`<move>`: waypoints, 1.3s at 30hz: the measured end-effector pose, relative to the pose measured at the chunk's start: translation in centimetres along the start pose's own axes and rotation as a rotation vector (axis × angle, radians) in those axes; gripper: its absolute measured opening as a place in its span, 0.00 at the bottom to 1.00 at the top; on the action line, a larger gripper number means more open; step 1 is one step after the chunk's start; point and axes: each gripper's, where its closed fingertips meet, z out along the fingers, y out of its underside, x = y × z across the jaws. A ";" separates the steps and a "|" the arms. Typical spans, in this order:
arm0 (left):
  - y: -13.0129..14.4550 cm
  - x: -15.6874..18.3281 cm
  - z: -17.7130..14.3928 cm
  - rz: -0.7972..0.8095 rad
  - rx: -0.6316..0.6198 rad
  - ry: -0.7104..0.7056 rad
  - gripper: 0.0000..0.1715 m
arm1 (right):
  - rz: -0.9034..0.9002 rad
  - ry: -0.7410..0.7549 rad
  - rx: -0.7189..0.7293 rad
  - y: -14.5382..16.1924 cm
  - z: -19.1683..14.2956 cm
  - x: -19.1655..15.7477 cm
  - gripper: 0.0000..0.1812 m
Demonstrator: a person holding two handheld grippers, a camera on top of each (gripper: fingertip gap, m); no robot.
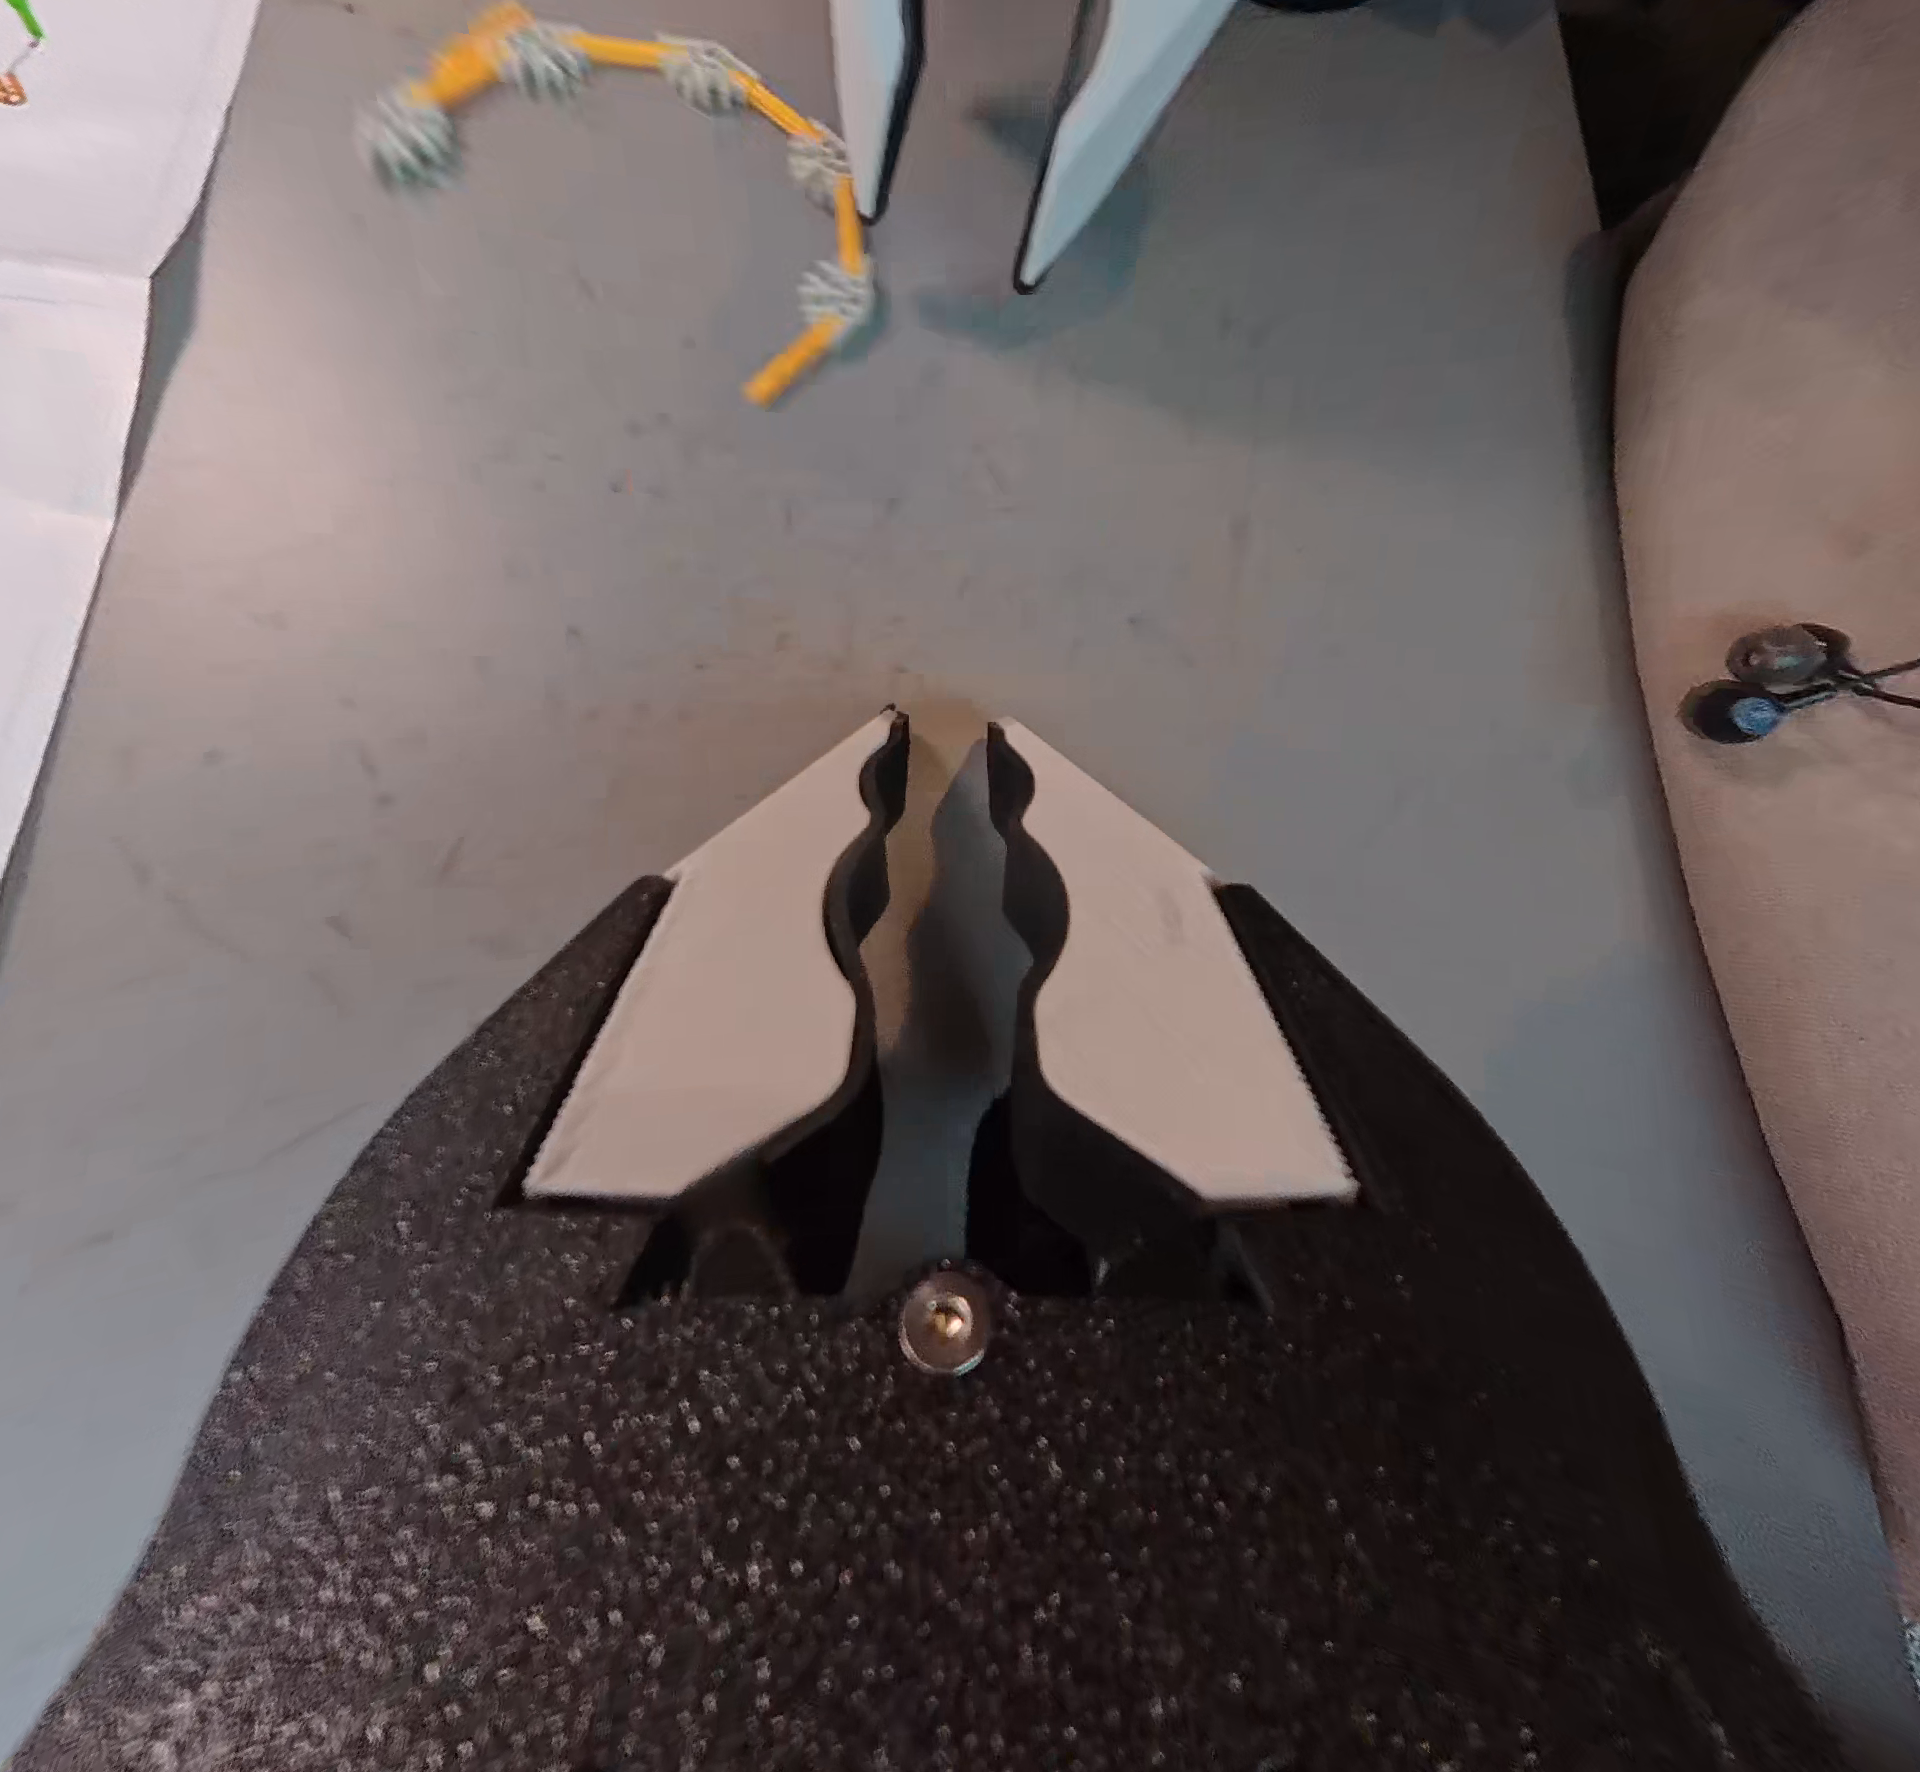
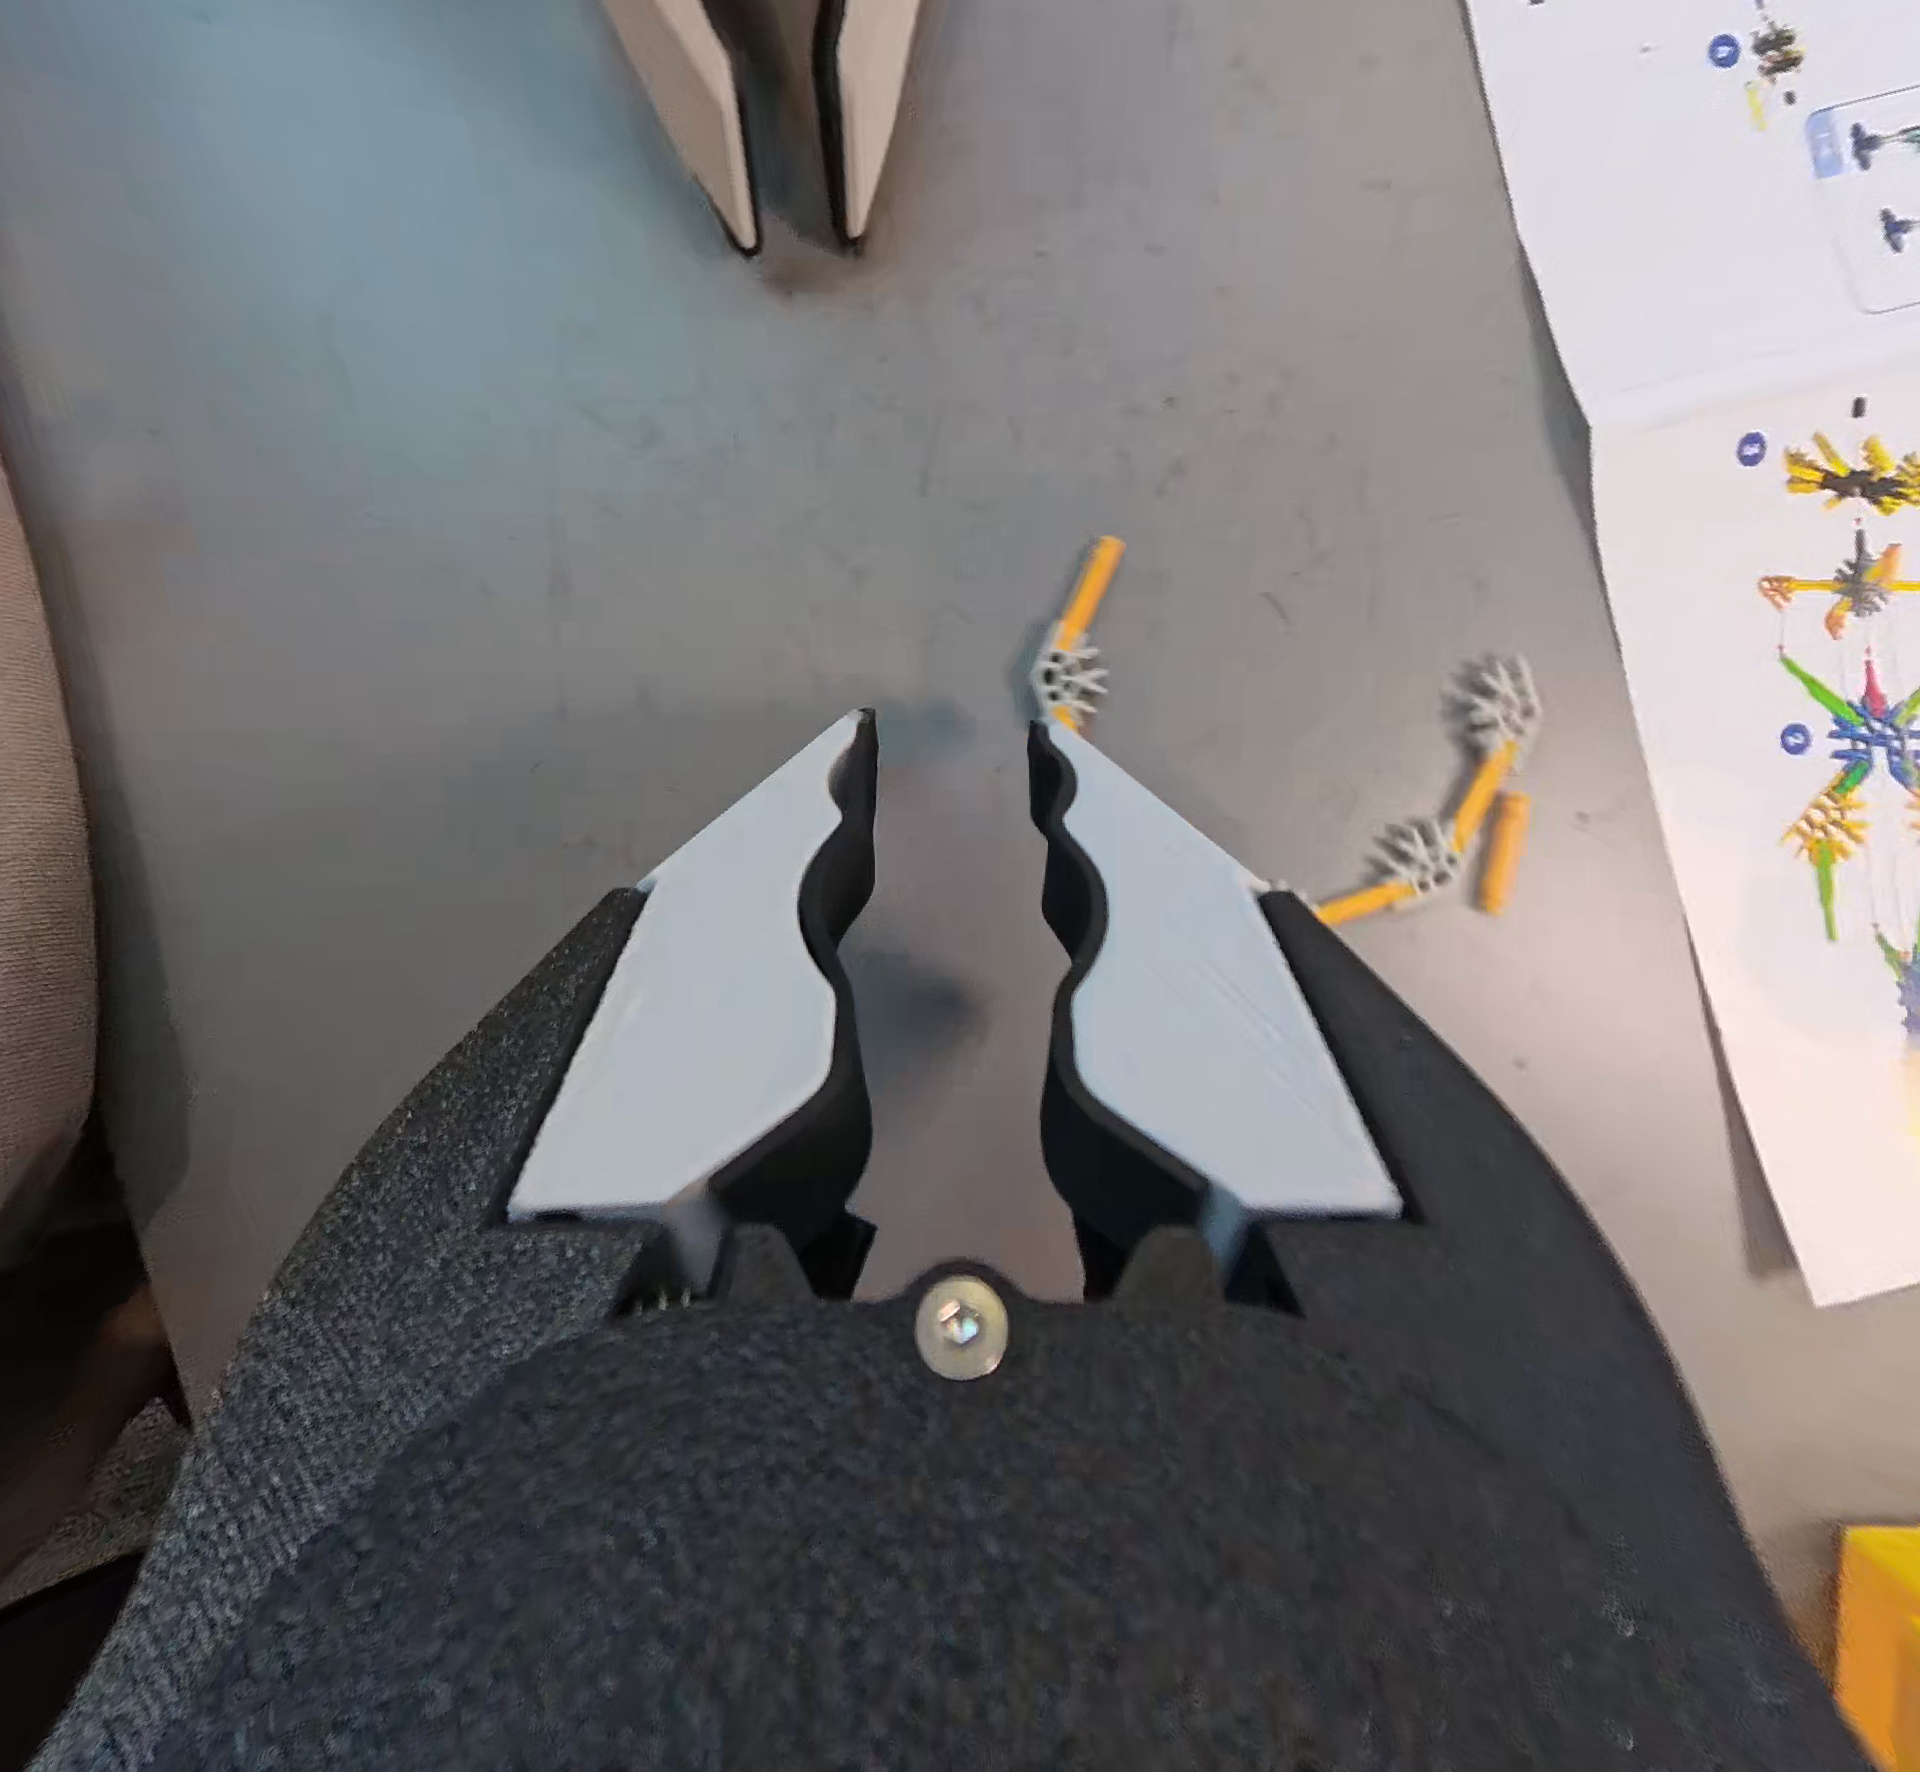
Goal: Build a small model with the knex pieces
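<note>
A curved chain of yellow rods and grey toothed connectors (image 1: pixel 717 75) lies on the grey table (image 1: pixel 520 683). My right gripper (image 2: pixel 951 723) is open and empty. Its right fingertip sits just beside the chain's end connector (image 2: pixel 1070 678), and that finger hides the chain's middle; the rest shows at its right (image 2: pixel 1418 855). A loose yellow rod (image 2: pixel 1501 849) lies by the chain. In the left wrist view the right gripper (image 1: pixel 948 249) comes in from the top, one finger against the chain. My left gripper (image 1: pixel 943 723) is empty with a narrow gap between its fingers, over bare table, facing the right gripper (image 2: pixel 800 245).
A white printed instruction sheet (image 2: pixel 1714 268) lies along one side of the table, also in the left wrist view (image 1: pixel 62 164). A beige cushioned edge (image 1: pixel 1766 475) with small earphones (image 1: pixel 1756 694) on it borders the other side. A yellow object (image 2: pixel 1881 1660) sits at the near right corner. My hands' fingertips stand some 11 centimetres from each other.
</note>
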 end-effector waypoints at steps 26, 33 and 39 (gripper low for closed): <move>-2.1 -3.2 -1.8 -0.067 0.155 -0.147 0.09 | -0.322 -0.237 0.138 -2.8 2.6 -5.5 0.00; -2.1 -3.0 -1.4 -0.051 0.143 -0.149 0.09 | -0.194 -0.116 0.090 -1.2 -0.9 -1.3 0.13; -1.8 -3.0 -0.8 -0.030 0.113 -0.169 0.10 | 0.323 -0.018 0.203 -2.4 -0.6 0.3 0.22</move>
